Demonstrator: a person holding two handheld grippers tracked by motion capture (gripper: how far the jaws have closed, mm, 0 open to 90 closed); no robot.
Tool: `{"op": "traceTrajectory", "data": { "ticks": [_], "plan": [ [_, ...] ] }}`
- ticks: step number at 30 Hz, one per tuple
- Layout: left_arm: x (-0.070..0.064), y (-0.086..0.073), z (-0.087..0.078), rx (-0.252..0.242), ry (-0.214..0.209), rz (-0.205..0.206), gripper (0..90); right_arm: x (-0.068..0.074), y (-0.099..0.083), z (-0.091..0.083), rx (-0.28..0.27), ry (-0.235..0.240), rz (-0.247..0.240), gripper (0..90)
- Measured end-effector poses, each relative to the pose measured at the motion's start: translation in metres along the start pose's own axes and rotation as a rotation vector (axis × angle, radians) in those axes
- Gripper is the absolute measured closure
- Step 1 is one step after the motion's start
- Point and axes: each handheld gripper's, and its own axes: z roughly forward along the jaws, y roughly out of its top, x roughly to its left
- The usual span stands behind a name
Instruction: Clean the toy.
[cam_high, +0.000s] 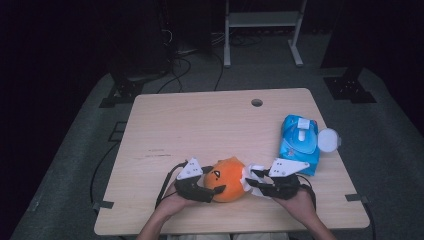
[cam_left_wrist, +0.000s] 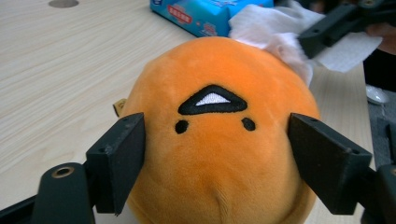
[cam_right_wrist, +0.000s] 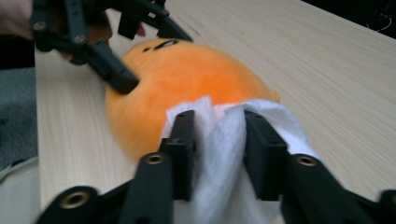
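My left claw (cam_left_wrist: 215, 163) is clamped wide around the orange plush toy (cam_left_wrist: 219, 135) at the table's (cam_high: 200, 120) near edge. My right claw (cam_right_wrist: 218, 140) pinches a crumpled white wipe (cam_right_wrist: 219, 154) against the toy's round, fuzzy side.

plush toy (cam_left_wrist: 219, 140): base cut off at frame bottom | wipe (cam_right_wrist: 224, 154): lower part cut off, blurred

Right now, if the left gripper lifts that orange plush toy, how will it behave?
The plush toy looks soft, so it probably squashes between the left gripper jaws. Its fuzzy surface likely resists slipping. Its rounded shape might roll if nudged.
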Motion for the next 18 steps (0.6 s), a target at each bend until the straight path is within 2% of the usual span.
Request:
{"op": "traceTrajectory", "data": {
  "ticks": [1,3,6,7,8,9,10,11,14,18],
  "plan": [
    [-0.001,0.001,0.000,0.004,-0.002,0.014,22.9,-0.005,0.000,0.007,-0.007,0.024,0.027,57.2],
    [-0.004,0.001,0.001,0.013,-0.008,0.030,23.3,-0.009,-0.001,0.010,-0.009,0.038,0.044,55.2],
    [-0.004,0.002,0.001,0.015,-0.014,0.035,23.3,-0.017,-0.010,0.017,-0.033,0.075,0.117,54.5],
    [-0.003,0.002,0.000,0.011,-0.017,0.031,23.0,-0.019,-0.013,0.017,-0.041,0.087,0.136,55.3],
    [-0.003,0.004,-0.001,0.005,-0.014,0.011,20.2,-0.023,-0.017,0.017,-0.046,0.101,0.172,58.7],
    [-0.003,0.004,-0.001,0.005,-0.009,0.012,19.2,-0.024,-0.018,0.017,-0.044,0.104,0.185,62.4],
    [-0.003,0.004,-0.001,0.005,-0.009,0.012,19.0,-0.024,-0.018,0.017,-0.044,0.104,0.185,62.4],
    [-0.004,0.004,-0.001,0.005,-0.005,0.018,19.0,-0.026,-0.021,0.015,-0.035,0.100,0.200,71.5],
    [-0.005,0.004,0.000,0.010,0.010,0.023,19.8,-0.027,-0.022,0.011,-0.026,0.094,0.216,79.5],
    [-0.001,0.002,-0.002,0.012,0.021,0.020,21.8,-0.023,-0.018,0.004,-0.038,0.084,0.213,82.1]
  ]
}}
